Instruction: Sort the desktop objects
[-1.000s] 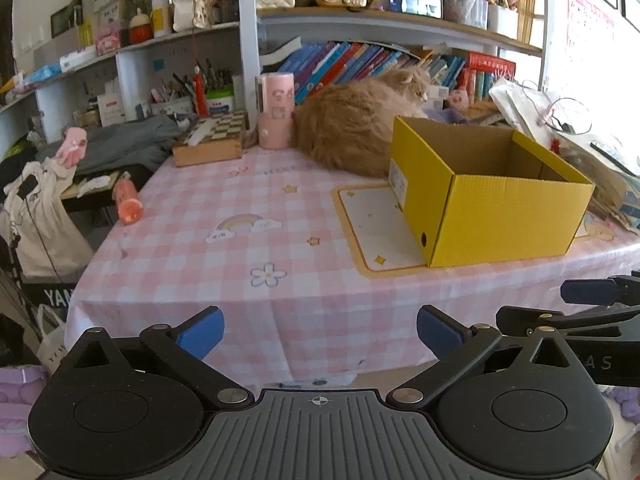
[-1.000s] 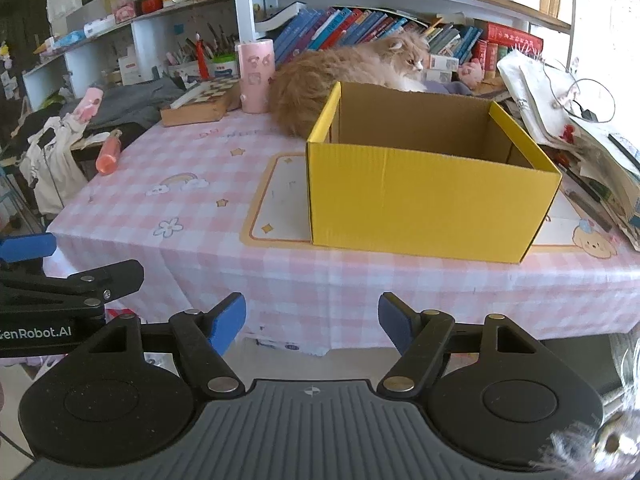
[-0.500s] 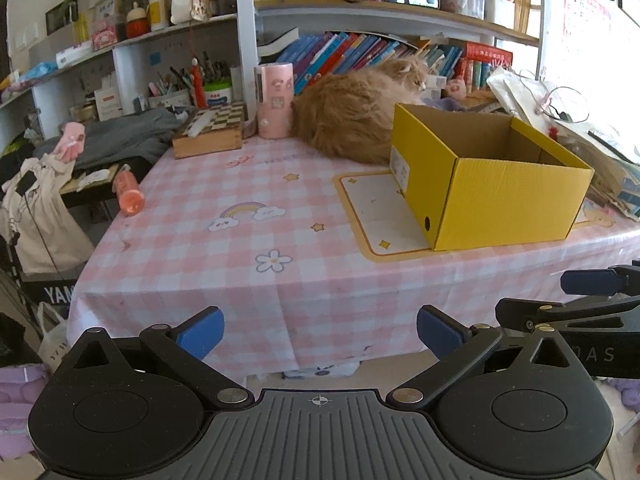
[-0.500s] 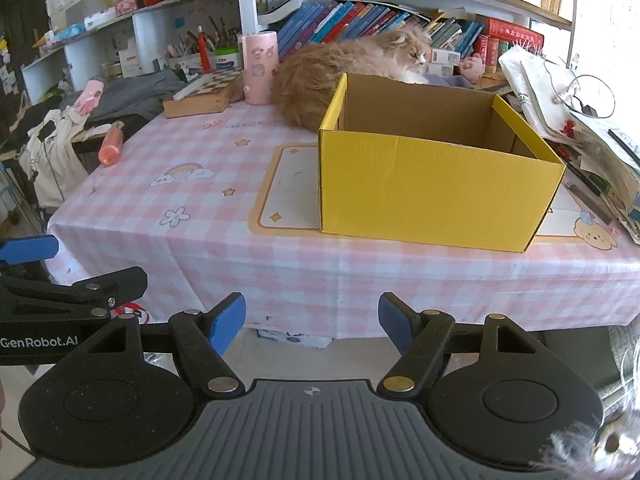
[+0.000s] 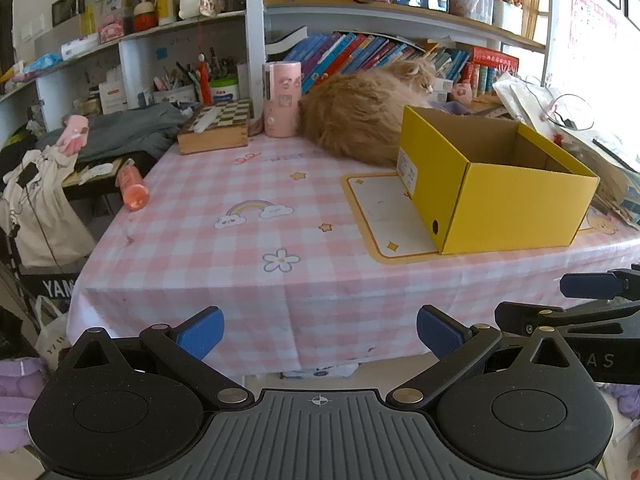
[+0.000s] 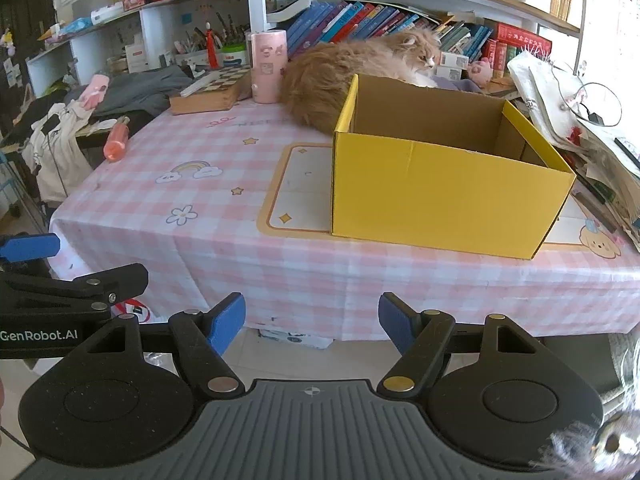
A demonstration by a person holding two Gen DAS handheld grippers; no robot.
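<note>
An open yellow cardboard box (image 5: 500, 200) (image 6: 440, 196) stands on the right half of the pink checked tablecloth (image 5: 240, 248) (image 6: 224, 184); what little of its inside shows looks empty. An orange bottle (image 5: 132, 188) (image 6: 117, 140) lies at the left edge. A pink cylinder (image 5: 281, 98) (image 6: 268, 66) and a wooden chessboard box (image 5: 216, 128) (image 6: 212, 90) stand at the back. My left gripper (image 5: 320, 332) and right gripper (image 6: 311, 322) hang side by side before the table's front edge. Both are open, with nothing between their fingers.
A fluffy ginger cat (image 5: 360, 120) (image 6: 340, 76) lies behind the box. Papers and cables (image 6: 580, 120) pile up at the right. Bookshelves rise behind the table. Clothes drape over a chair (image 5: 40, 200) on the left. Tiled floor shows below the cloth.
Both views have drifted only slightly. The grippers stay open and empty in front of the table, and nothing on it has moved.
</note>
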